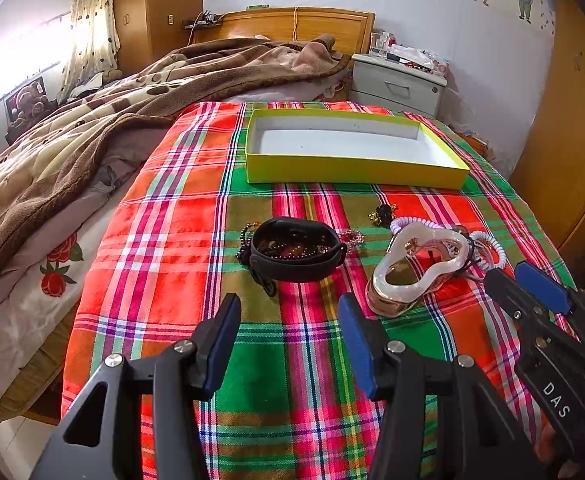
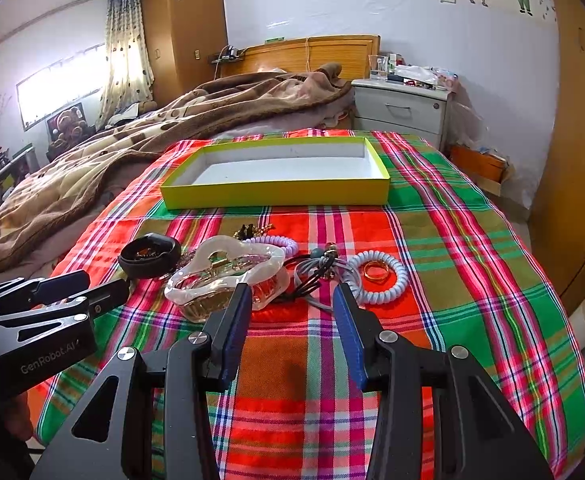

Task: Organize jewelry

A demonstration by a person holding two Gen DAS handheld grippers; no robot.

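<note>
Jewelry [image 2: 252, 272] ahead of both grippers' fingers [image 2: 232, 320], untouched; fingers wide, empty.

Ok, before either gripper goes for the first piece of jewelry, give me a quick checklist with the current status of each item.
1. Left gripper open, holding nothing: ok.
2. Right gripper open, holding nothing: ok.
3. Yellow box open with a bare white floor, ready to receive pieces: ok.
4. Pieces separated for a clean single pick: not ok; the white hair claw lies against the hair ties, and beads sit inside the black band.
5. Gold ring free to lift: cannot tell; it lies inside the pale spiral coil.
6. Plaid cloth flat between jewelry and box: ok.
</note>
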